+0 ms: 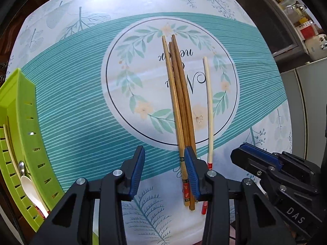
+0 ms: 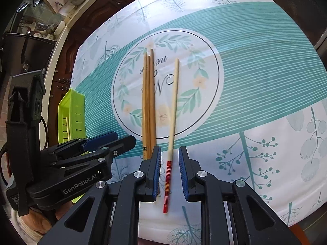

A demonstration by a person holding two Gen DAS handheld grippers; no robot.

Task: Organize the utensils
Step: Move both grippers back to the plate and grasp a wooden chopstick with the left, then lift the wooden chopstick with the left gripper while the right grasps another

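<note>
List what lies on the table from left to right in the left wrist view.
Green basket holding a white spoon → brown chopsticks → cream chopstick with the red end.

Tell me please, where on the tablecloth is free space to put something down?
Free: the teal-striped band between the green utensil tray and the brown chopsticks, and the cloth right of the white chopstick. Crowded: the near edge, where the left gripper and right gripper flank the chopstick ends.

home kitchen | floral tablecloth [image 1: 71,112] | shelf jars [image 1: 294,10] | hanging pans [image 2: 30,47]
</note>
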